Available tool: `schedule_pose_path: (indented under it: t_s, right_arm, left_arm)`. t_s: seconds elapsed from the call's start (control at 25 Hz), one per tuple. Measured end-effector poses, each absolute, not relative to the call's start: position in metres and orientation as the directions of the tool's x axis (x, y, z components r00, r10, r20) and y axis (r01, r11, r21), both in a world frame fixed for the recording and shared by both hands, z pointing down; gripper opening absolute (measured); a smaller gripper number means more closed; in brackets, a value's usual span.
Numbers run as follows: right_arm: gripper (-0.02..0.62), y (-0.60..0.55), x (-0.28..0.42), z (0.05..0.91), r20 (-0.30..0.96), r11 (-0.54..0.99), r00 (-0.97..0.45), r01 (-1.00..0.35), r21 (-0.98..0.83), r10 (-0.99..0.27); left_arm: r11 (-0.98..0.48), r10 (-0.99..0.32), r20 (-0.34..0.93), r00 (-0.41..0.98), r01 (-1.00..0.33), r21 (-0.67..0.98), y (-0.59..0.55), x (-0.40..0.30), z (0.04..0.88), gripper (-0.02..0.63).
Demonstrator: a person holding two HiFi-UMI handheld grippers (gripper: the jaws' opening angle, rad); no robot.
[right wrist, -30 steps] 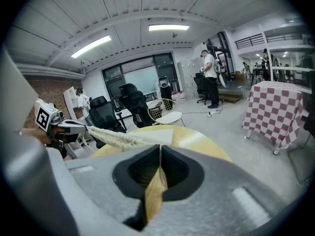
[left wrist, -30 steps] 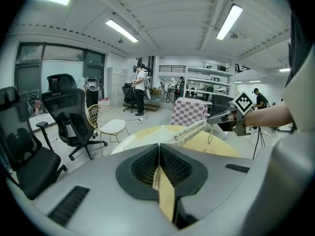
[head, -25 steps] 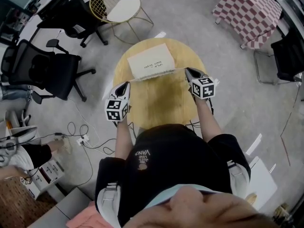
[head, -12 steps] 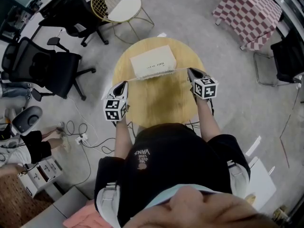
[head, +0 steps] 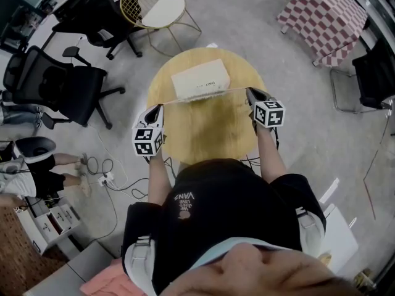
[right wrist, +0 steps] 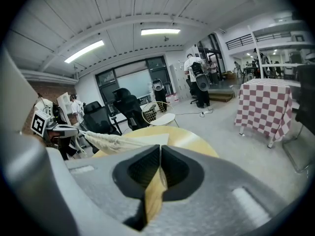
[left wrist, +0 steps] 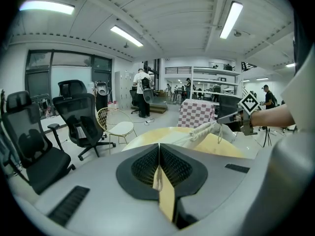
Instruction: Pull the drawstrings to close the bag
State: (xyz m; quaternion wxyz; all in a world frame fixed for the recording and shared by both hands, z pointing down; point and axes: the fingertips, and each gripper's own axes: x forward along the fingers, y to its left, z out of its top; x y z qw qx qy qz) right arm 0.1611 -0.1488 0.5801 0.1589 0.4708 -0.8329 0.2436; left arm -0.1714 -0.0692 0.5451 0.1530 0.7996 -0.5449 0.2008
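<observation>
A cream cloth bag [head: 199, 81] lies on the far half of a round wooden table [head: 210, 134]. Its near edge is gathered along a pale drawstring [head: 174, 101] pulled taut to both sides. My left gripper [head: 158, 108] is shut on the string's left end, off the table's left edge. My right gripper [head: 250, 92] is shut on the right end. In the left gripper view the jaws [left wrist: 159, 151] pinch the cord [left wrist: 158, 178], and the bunched bag mouth [left wrist: 206, 130] lies beyond. The right gripper [right wrist: 161, 154] shows shut jaws, with the gathered bag [right wrist: 115, 142] to its left.
Black office chairs [head: 55, 85] and a gold wire chair [head: 157, 8] stand left of and behind the table. A table with a checkered cloth [head: 324, 17] is at the back right. Cables [head: 105, 177] and a seated person [head: 31, 165] are on the floor at left.
The two grippers have drawn slightly further apart, and the bag's near edge has bunched narrower along the string. The person on the floor at left has shifted.
</observation>
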Motion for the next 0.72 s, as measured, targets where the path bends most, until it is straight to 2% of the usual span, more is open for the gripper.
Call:
schedule_pose_path:
  t_s: [0.72]
  right_arm:
    - [0.005,-0.148,0.177,0.589,0.516,0.401,-0.482,-0.876,-0.268,-0.708]
  left_arm:
    - [-0.316,-0.806,0.506,0.307,-0.946,0.070,-0.068,-0.182,0.561,0.018]
